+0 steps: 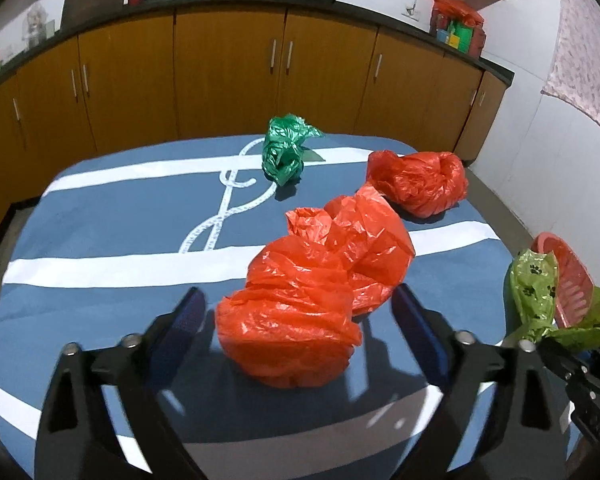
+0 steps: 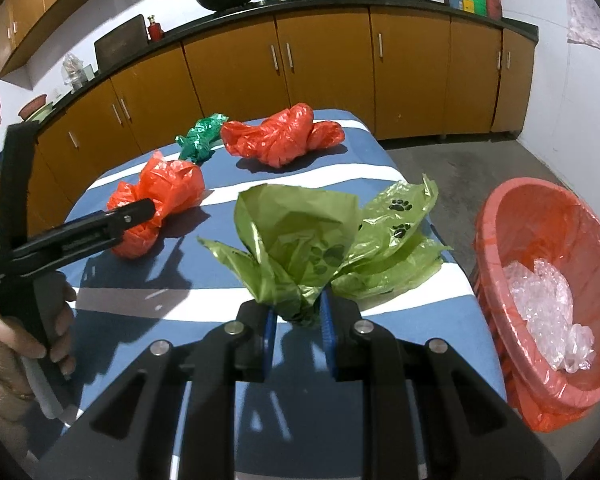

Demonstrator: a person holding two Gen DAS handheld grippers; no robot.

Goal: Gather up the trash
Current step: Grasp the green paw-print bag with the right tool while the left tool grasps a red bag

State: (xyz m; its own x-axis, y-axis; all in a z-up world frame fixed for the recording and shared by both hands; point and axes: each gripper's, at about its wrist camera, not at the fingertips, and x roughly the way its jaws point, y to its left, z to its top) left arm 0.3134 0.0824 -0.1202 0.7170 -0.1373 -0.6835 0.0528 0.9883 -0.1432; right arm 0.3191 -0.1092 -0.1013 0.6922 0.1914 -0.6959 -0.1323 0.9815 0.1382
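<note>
A: Green bag (image 2: 300,256) pinched in right gripper (image 2: 298,320), jaws pressed on its neck, held above the table (image 2: 204,208) edge, bin (image 2: 548,280) to its right. Left gripper (image 1: 296,320) spread wide, red bag (image 1: 296,312) between the fingers, pads not touching.

B: Risks?

A: Thin film. Right grip only has a twisted bit; it could slip out short of the bin and land on the floor. Left jaws could close on a loose fold and just drag the bag.

B: Rest of the trash?

A: Second red bag (image 1: 418,182) and dark green bag (image 1: 286,152) farther back on the table.

B: Blind spots?

A: Bin cut off in left view, its base hidden. Can't tell what's inside any bag.
</note>
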